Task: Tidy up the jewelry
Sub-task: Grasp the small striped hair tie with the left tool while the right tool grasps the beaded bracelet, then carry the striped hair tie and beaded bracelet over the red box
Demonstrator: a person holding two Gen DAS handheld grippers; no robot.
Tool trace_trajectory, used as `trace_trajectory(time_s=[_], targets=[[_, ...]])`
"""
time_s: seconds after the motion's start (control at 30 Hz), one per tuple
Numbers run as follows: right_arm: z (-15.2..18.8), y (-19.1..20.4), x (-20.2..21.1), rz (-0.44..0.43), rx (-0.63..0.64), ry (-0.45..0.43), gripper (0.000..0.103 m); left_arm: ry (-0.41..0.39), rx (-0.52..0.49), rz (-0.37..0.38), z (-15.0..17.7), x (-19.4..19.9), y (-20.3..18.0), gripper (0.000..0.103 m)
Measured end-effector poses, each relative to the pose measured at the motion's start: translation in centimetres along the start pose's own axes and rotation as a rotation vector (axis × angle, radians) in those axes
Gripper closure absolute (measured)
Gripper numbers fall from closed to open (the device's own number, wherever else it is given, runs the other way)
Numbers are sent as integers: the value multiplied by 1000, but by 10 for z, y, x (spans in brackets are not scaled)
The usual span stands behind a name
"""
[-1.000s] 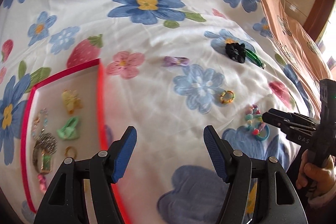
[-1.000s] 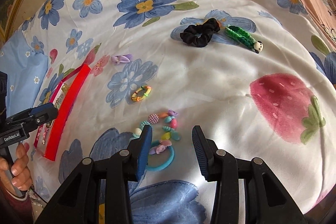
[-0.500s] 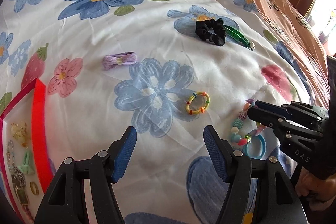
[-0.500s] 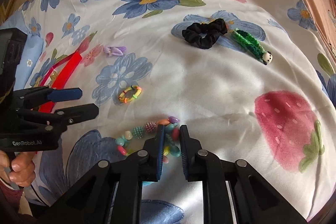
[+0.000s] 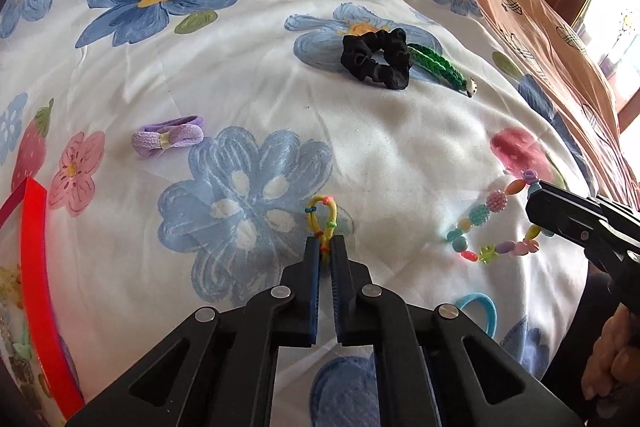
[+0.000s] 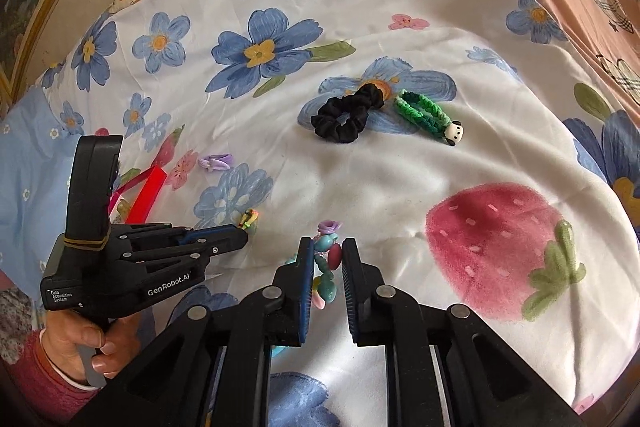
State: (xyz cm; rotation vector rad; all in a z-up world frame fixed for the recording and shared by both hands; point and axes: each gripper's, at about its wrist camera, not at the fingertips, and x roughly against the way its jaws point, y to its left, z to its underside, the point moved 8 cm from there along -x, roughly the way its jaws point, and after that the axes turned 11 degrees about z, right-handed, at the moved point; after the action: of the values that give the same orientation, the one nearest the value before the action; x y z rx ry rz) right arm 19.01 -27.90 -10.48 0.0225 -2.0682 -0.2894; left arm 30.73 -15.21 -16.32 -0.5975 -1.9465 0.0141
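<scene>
My left gripper (image 5: 325, 247) is shut on a small yellow beaded hair tie (image 5: 322, 215), which lies stretched on the flowered bedsheet; it also shows in the right wrist view (image 6: 249, 218). My right gripper (image 6: 327, 247) is shut on a colourful beaded bracelet (image 6: 326, 259), whose bead string trails on the sheet in the left wrist view (image 5: 486, 227). The red-rimmed jewelry tray (image 5: 34, 267) with several trinkets lies at the far left.
A black scrunchie (image 5: 376, 59), a green braided band with a panda head (image 5: 440, 67) and a purple bow tie (image 5: 168, 137) lie farther out on the sheet. A light blue elastic (image 5: 478, 311) lies near the bracelet. A peach quilt (image 5: 540, 27) borders the right.
My left gripper moved right to the yellow hair tie and shut on it. My right gripper stayed shut on the beaded bracelet and pulled its beads up off the sheet.
</scene>
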Motion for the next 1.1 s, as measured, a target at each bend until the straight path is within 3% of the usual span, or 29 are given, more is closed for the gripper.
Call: trace_trajectory(time_s=[0.23, 0.67, 1.1], targets=[[0, 17, 9, -42, 11, -13, 89, -71, 26, 22, 14, 49, 5, 99], [4, 102, 25, -158, 130, -26, 89, -195, 138, -12, 72, 156, 42, 99], [21, 169, 31, -233, 237, -9, 89, -231, 255, -61, 133, 209, 71, 99]])
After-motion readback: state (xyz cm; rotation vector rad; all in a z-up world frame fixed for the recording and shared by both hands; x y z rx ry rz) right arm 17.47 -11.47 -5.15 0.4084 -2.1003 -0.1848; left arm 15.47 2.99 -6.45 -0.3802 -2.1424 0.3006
